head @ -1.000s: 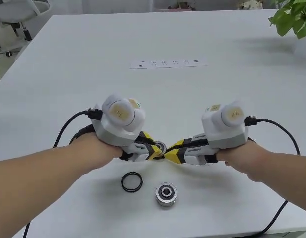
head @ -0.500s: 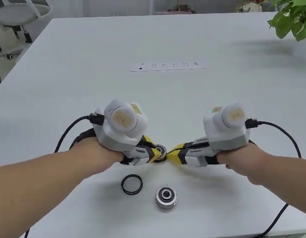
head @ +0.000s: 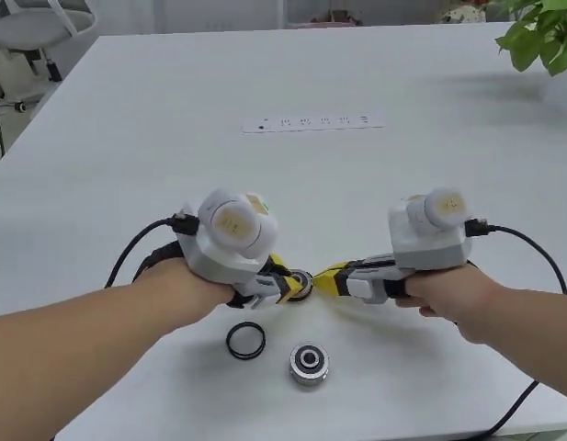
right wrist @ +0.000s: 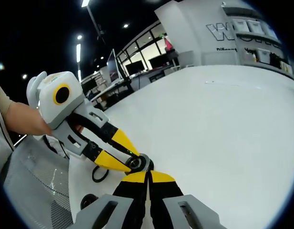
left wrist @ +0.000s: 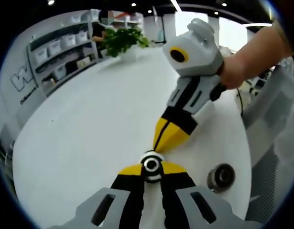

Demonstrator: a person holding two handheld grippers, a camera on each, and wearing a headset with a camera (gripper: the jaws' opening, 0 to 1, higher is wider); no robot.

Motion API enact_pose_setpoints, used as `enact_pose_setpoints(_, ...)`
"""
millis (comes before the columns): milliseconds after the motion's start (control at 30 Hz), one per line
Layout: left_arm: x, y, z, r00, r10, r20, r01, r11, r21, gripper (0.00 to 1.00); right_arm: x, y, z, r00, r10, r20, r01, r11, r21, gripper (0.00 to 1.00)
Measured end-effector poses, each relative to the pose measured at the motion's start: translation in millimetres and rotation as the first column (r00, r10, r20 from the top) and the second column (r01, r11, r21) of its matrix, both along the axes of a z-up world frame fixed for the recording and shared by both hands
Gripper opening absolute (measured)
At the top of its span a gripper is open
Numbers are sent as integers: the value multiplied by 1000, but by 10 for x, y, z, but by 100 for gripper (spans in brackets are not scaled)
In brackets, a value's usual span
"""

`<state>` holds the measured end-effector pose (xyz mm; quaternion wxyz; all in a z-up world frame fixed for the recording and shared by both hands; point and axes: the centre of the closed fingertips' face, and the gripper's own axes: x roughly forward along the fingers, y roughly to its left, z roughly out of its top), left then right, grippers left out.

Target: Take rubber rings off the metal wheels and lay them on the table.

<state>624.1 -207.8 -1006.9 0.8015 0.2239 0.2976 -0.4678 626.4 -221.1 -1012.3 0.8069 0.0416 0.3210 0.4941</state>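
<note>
A small metal wheel (head: 298, 283) with a black rubber ring on it is held a little above the table. My left gripper (head: 287, 286) is shut on this wheel (left wrist: 151, 164). My right gripper (head: 321, 279) comes in from the other side, its jaws closed on the ring at the wheel's edge (right wrist: 137, 163). In the right gripper view its tips (right wrist: 147, 175) meet beside the wheel. A loose rubber ring (head: 245, 340) lies flat on the table just below my left hand. A second metal wheel (head: 308, 361) lies beside it, nearer the front edge.
A white power strip (head: 312, 120) lies flat mid-table. A potted plant (head: 543, 32) stands at the far right corner. Black cables (head: 136, 241) trail from both grippers across the white table (head: 127, 138). An office chair (head: 30, 23) stands past the far left edge.
My right gripper has drawn slightly to the right, away from the left one, while the left gripper keeps hold of the wheel. The ring and wheel on the table have not moved.
</note>
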Motion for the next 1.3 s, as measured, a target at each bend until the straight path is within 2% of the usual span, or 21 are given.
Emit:
enact_pose_setpoints(233,-2,-2,-2,1000,2,1,-2,1000,0,13,-20,13,42,1000,-23,-20,24,999,32,0)
enact_pose_setpoints(467,-13,-6,-4,1000,12,9,-12,1000,1,13,-36,16,57,999,-35,-36,37,999,38,0)
enact_pose_setpoints(967,-27,-7,-4,1000,14,12,-14,1000,5,13,-120,115,99,998,-18,-59,21,998,57,0)
enact_pose_setpoints(1033,-37,-5,-12,1000,15,10,-16,1000,10,12,-151,161,183,998,-11,-62,17,995,98,0)
enact_pose_setpoints(1067,-33,-10,-12,1000,15,12,-15,1000,6,12,-206,155,168,998,11,-59,-6,997,75,0)
enact_pose_setpoints(1100,-35,-8,-16,1000,14,12,-14,1000,5,12,-215,159,180,999,20,-42,-17,997,77,0)
enact_pose_setpoints(1133,-35,-10,-19,1000,15,12,-15,1000,4,12,-205,166,177,998,17,-58,-12,996,83,0)
enact_pose_setpoints(1300,-34,-10,-13,1000,18,12,-18,1000,0,13,-180,166,150,998,10,-54,-6,997,74,0)
